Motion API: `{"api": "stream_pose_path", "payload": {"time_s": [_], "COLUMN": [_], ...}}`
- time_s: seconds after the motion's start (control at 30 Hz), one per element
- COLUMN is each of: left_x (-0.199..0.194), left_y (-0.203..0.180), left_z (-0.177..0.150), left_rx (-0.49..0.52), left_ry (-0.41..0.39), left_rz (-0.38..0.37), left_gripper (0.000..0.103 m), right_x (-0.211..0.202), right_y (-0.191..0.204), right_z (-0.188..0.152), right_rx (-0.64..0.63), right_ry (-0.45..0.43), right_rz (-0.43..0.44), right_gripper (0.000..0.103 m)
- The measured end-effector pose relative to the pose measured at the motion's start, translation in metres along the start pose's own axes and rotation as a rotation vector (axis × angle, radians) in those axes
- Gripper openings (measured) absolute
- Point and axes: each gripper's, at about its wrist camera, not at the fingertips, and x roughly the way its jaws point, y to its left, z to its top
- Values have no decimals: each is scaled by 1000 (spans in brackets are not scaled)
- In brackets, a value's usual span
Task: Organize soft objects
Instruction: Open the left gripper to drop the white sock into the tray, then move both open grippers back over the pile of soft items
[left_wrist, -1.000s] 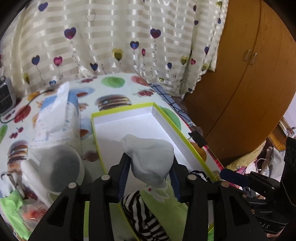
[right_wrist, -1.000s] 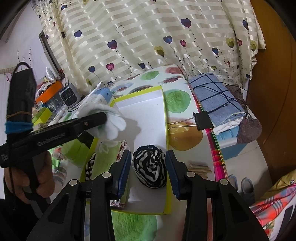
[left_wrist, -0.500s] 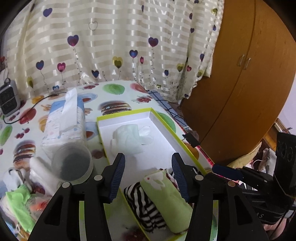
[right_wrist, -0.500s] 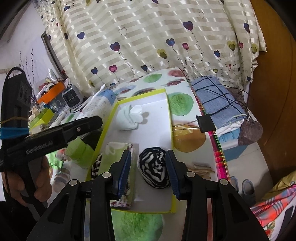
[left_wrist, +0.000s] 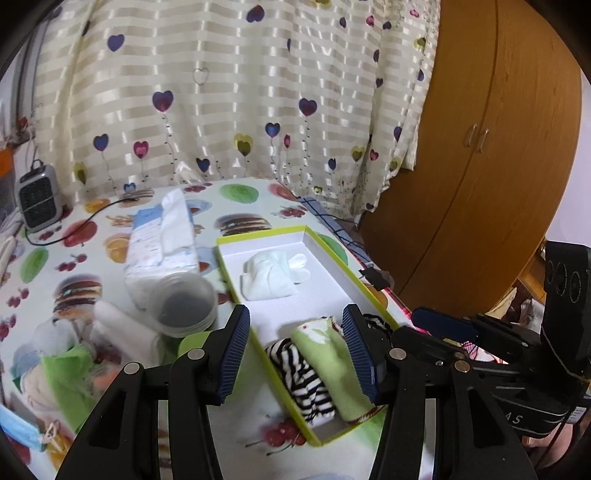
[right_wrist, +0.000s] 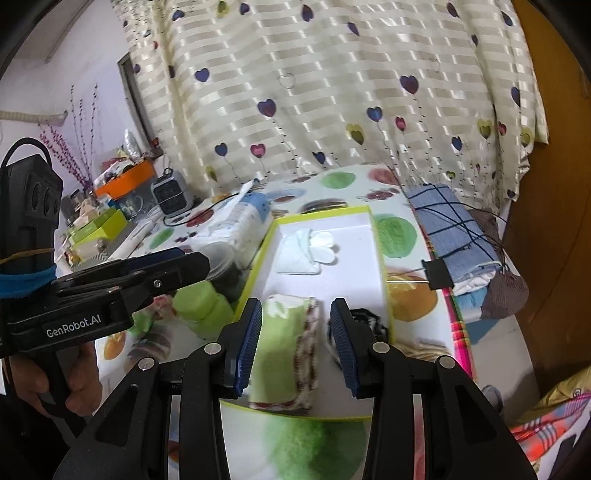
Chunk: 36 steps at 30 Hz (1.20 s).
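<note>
The white sock bundle (left_wrist: 271, 271) lies at the far end of the yellow-rimmed box (left_wrist: 334, 242); a green roll (left_wrist: 332, 363) and striped roll (left_wrist: 303, 373) fill its near end. The left gripper (left_wrist: 300, 350) hangs spread and empty above them. The right gripper (right_wrist: 295, 341), jaws opening, pinches nothing.

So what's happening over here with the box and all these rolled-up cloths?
A person is sorting soft items into a shallow green-rimmed box, one handheld gripper in each hand. A white bundle lies at its far end; a green roll and a striped roll sit at the near end. The left gripper is open and empty. The right gripper hovers over the green roll, jaws opening, and what looks like another striped roll shows behind its finger.
</note>
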Motion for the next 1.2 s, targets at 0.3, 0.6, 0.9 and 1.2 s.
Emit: {"api": "stream_pose_path", "payload": {"time_s": [0.3,0.6,0.9,1.2], "left_x": [-33,-61,-76,-83], "left_y": [27,65,104,135], "left_z": [-14,-32,-50,-64], "left_rx": [-51,-128,-208,-272], "left_ry": [-38,-63,-60,-52], "left_rz": [26,66,127,184], "left_gripper": [52,52,51,52], "right_x": [2,7,10,17], "right_y": [44,84,111,128], "right_z": [-1,-4,-7,-10], "right_rx": [-88,-157,-198,-231], "right_ry": [21,53,86,115], "right_rz": [56,105,145,166], "right_gripper": [47,47,47,47]}}
